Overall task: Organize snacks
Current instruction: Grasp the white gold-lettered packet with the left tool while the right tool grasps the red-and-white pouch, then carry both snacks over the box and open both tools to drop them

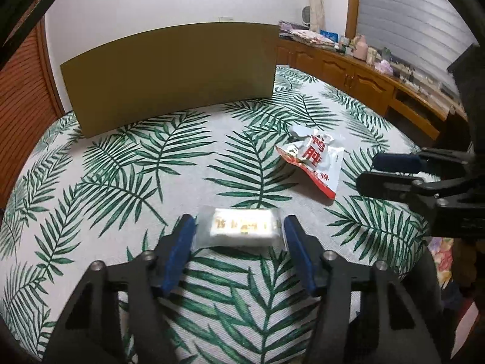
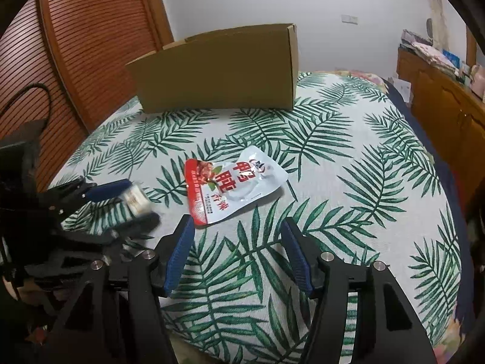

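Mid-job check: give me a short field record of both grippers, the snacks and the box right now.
surface: leaf-print cloth
left gripper: small white snack packet between its blue pads, grip unclear
right gripper: open, empty, just short of the red and white pouch
pouch: lying flat on the cloth, untouched
cardboard box: at the far end, top open, contents not visible

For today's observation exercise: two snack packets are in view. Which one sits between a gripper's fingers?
The small white packet, between the left gripper fingers. The larger red-and-white pouch lies free on the leaf-print cloth, ahead of the empty right gripper.
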